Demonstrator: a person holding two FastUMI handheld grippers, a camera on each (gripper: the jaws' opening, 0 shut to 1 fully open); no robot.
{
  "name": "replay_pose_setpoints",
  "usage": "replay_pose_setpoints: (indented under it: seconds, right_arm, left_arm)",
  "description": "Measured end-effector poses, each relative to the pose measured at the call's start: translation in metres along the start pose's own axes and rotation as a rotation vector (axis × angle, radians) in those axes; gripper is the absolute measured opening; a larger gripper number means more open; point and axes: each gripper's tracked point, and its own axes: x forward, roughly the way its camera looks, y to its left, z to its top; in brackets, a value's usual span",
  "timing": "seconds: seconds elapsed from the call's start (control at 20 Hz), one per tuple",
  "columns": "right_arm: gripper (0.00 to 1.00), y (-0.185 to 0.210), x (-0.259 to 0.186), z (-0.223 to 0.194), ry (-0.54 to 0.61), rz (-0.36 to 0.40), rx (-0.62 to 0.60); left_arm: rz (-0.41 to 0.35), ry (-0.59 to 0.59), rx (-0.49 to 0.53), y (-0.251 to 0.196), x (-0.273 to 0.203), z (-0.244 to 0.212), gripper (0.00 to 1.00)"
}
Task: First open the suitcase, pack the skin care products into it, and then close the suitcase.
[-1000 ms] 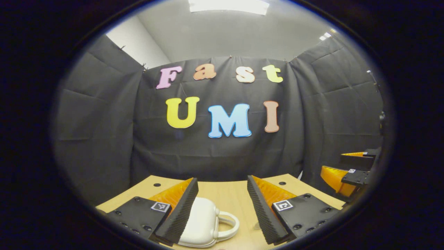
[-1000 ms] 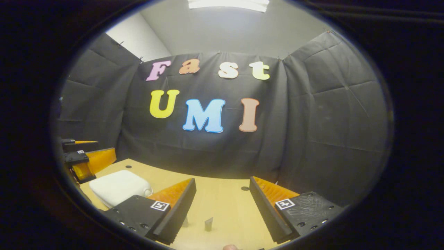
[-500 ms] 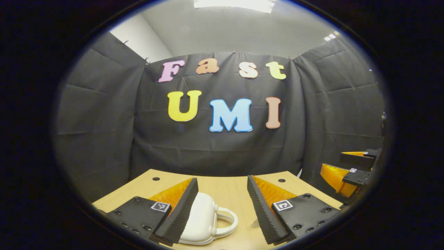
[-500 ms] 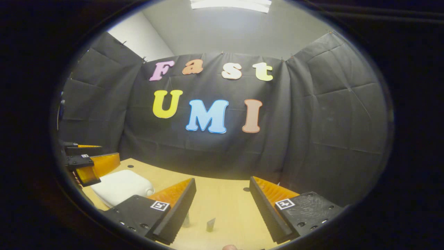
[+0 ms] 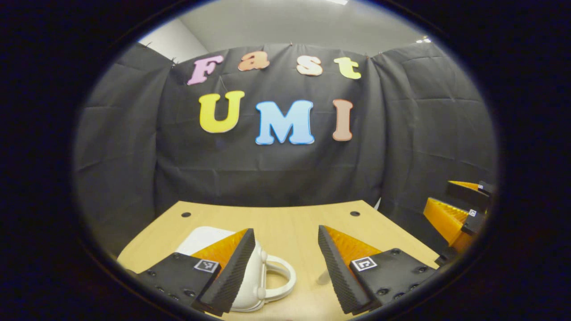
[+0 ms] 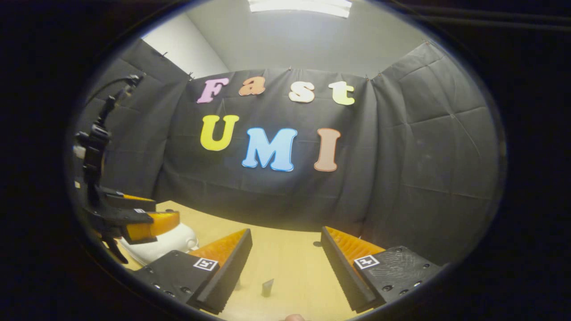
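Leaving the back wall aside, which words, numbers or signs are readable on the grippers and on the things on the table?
No readable word or number.
Left gripper: a square black-and-white marker on each finger, a pattern, not letters.
Right gripper: the same markers, a pattern only.
White suitcase: no writing shows.
Small grey thing on the table: too small to tell.

Place: recording booth, lab-type setup.
Walls: black cloth hung on three sides, pinned along the top edge.
Beyond cloth: plain white wall at 11 o'clock.
Lighting: ceiling panel at 12 o'clock.
Work surface: light wooden table with drilled holes.
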Motion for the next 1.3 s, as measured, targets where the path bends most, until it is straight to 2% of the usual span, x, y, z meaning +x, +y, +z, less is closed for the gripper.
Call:
replay_pose_setpoints:
  seconds: [0.35, 0.65, 0.75, 0.8, 0.85, 0.9, 1.0, 1.05, 1.15, 1.2, 1.25, 1.3]
  right_arm:
    - [0.94, -0.023, 0.010, -0.016, 0.040, 0.003, 0.004]
    - [0.94, -0.036, 0.021, -0.025, 0.061, -0.002, 0.018]
    - [0.94, -0.038, 0.024, -0.028, 0.069, 0.003, 0.021]
    - [0.94, -0.038, 0.026, -0.028, 0.072, 0.008, 0.022]
    - [0.94, -0.039, 0.027, -0.028, 0.075, 0.012, 0.021]
    - [0.94, -0.040, 0.028, -0.030, 0.076, 0.015, 0.019]
    - [0.94, -0.040, 0.028, -0.030, 0.077, 0.024, 0.013]
    - [0.94, -0.040, 0.027, -0.030, 0.076, 0.028, 0.009]
    - [0.94, -0.040, 0.025, -0.028, 0.069, 0.040, 0.005]
    - [0.94, -0.039, 0.024, -0.027, 0.066, 0.048, 0.003]
    - [0.94, -0.039, 0.022, -0.028, 0.064, 0.055, 0.002]
    - [0.94, -0.040, 0.022, -0.028, 0.062, 0.059, -0.001]
  left_arm:
    - [-0.052, 0.415, -0.188, 0.005, 0.080, -0.085, 0.92]
    - [-0.057, 0.762, -0.238, 0.005, 0.113, -0.164, 0.93]
    - [-0.032, 0.849, -0.232, 0.012, 0.120, -0.186, 0.92]
    - [-0.015, 0.876, -0.226, 0.016, 0.123, -0.196, 0.82]
    - [-0.017, 0.899, -0.233, 0.015, 0.127, -0.205, 0.69]
    - [-0.022, 0.924, -0.248, 0.011, 0.126, -0.212, 0.68]
    - [-0.020, 0.942, -0.267, 0.007, 0.127, -0.220, 0.52]
    - [-0.009, 0.939, -0.256, 0.010, 0.129, -0.221, 0.54]
    - [-0.005, 0.930, -0.238, 0.015, 0.130, -0.216, 0.27]
    - [-0.023, 0.936, -0.217, 0.013, 0.129, -0.216, 0.26]
    - [-0.041, 0.931, -0.190, 0.013, 0.128, -0.210, 0.21]
    - [-0.048, 0.922, -0.173, 0.014, 0.127, -0.203, 0.21]
